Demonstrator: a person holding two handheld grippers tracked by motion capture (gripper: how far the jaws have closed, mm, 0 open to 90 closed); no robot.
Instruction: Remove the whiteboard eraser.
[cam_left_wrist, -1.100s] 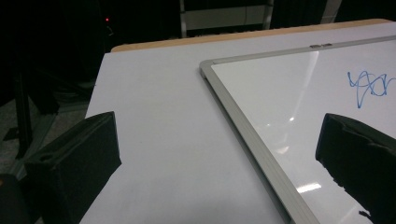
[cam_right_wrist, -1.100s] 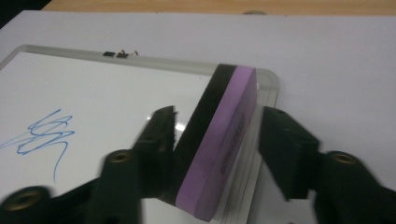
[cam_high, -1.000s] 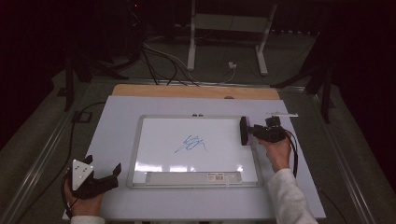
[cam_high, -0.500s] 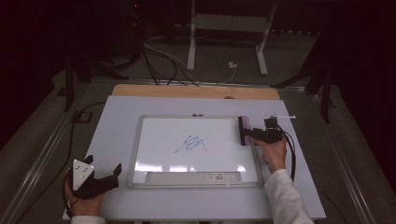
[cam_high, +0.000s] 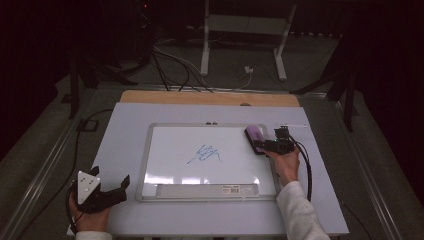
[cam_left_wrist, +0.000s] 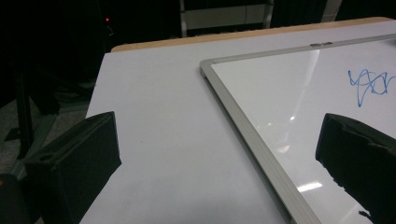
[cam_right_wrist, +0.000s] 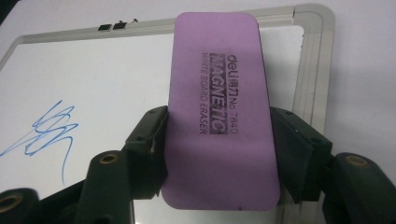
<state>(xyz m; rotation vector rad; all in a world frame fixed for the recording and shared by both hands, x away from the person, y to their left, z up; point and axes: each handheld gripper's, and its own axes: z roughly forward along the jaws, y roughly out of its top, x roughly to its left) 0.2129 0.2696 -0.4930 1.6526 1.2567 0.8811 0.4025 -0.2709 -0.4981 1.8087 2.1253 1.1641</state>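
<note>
Two grippers are at work in the high view: your left gripper rests off the whiteboard at the table's near left corner, jaws spread and holding nothing, with bare tabletop between it and the board's frame. Your right gripper sits at the board's far right corner, clamped on the purple eraser, which lies on the board just inside the frame. Its jaws have just been closing a little, with the eraser between them. Open white surface runs from the eraser across to the blue scribble in the middle. A label strip on the near tray is too small to read.

From the left gripper view, the wide-open jaws flank the board's silver frame, with plain tabletop at left. The scribble is cut off at the picture's right edge.

From the right gripper view, both pads press the long sides of the eraser, which reads "deli", "MAGNETIC", "WHITE BOARD ERASER" and "No. 7840". The rounded frame corner lies just beside it. The scribble is well apart at left. The eraser's underside is hidden, so you cannot tell how flat it sits.
</note>
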